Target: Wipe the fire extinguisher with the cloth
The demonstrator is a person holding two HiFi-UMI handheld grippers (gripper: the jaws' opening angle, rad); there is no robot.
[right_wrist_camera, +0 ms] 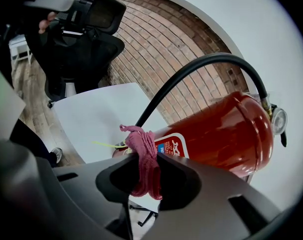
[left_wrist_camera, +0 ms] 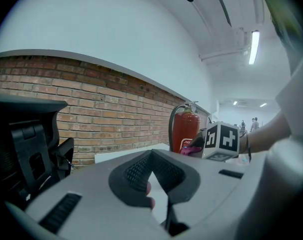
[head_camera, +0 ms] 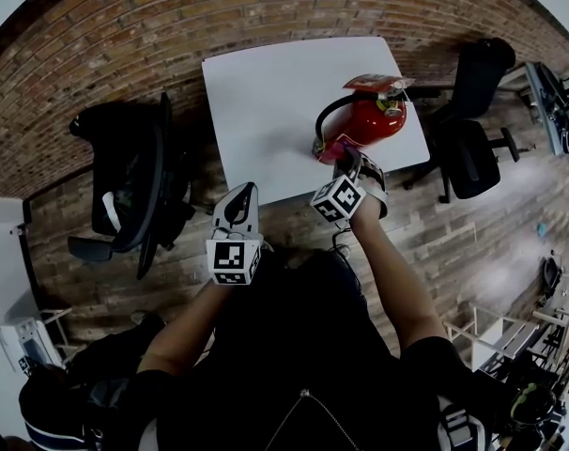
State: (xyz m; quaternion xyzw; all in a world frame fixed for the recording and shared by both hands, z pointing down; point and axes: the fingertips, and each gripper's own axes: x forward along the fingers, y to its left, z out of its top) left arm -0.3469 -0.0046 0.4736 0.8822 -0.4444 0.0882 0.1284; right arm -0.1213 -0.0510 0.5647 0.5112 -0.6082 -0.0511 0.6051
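Your right gripper (right_wrist_camera: 147,174) pinches the cloth (right_wrist_camera: 145,154) right at the extinguisher's (head_camera: 371,120) lower body. It stands upright by the table's (head_camera: 266,101) front-right corner, so I'd stroke upward. Left gripper (head_camera: 240,195) is pressed together and empty, off the front edge, well apart.
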